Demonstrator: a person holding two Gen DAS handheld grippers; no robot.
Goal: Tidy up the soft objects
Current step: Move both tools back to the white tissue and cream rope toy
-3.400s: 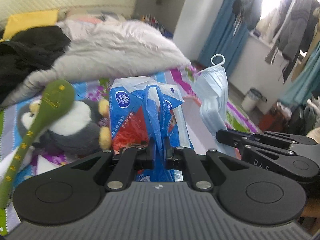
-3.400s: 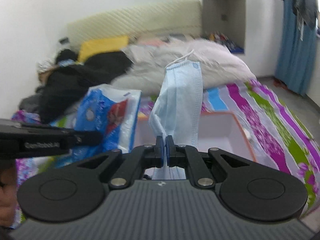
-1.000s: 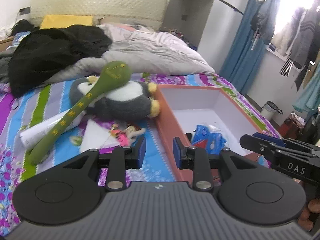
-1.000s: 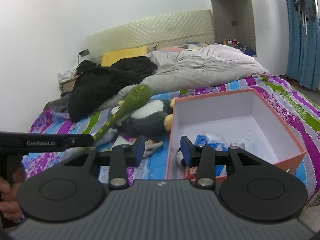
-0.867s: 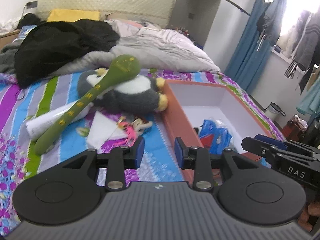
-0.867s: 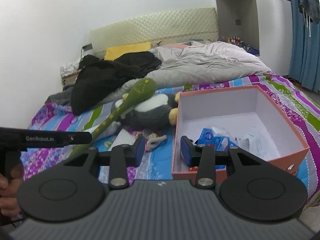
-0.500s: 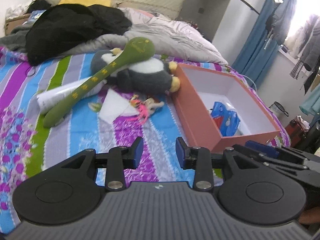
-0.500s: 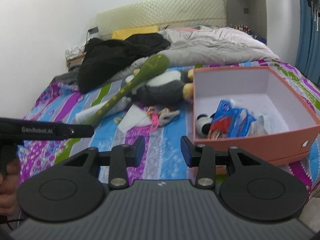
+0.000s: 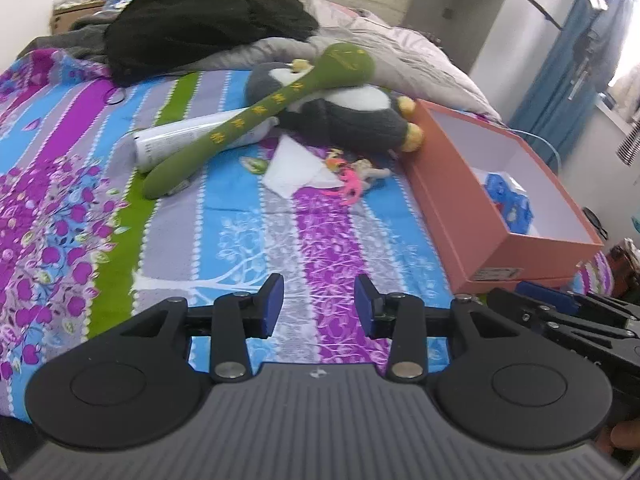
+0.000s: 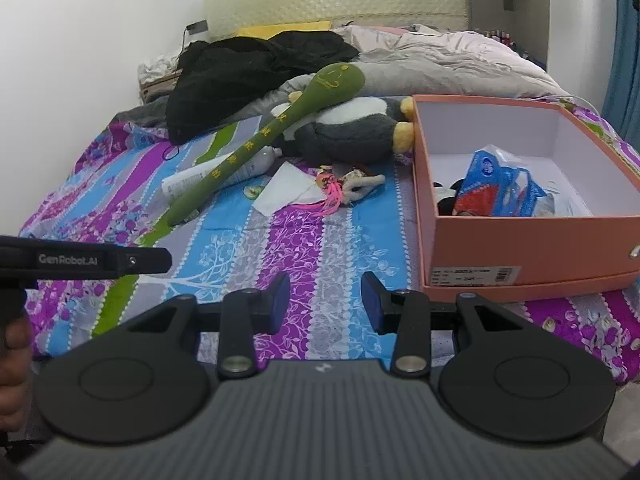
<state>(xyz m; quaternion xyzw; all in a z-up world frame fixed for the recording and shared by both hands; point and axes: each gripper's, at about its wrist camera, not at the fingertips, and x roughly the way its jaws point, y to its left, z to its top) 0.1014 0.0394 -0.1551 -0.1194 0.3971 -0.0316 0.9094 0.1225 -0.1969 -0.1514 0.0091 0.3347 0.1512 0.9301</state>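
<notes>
Resting inside the orange box (image 10: 532,240) at the bed's right side are a blue-and-red tissue pack (image 10: 496,190), a pale mask (image 10: 560,200) beside it, and a small black-and-white plush (image 10: 444,196) against the near-left wall. Outside the box, a grey-and-white penguin plush (image 10: 344,128) lies touching the box's far-left corner. A long green plush stick (image 10: 276,128) leans across the penguin and over a white tube (image 10: 208,178). A white cloth (image 10: 282,190) and a small doll with pink hair (image 10: 344,186) lie just in front of the penguin on the striped floral bedsheet (image 10: 300,248). Black clothing (image 10: 248,76) and a grey duvet (image 10: 440,64) are piled toward the headboard.

The left gripper (image 9: 319,304) and right gripper (image 10: 325,302) both hover over the near bedsheet, jaws spread, holding nothing.
</notes>
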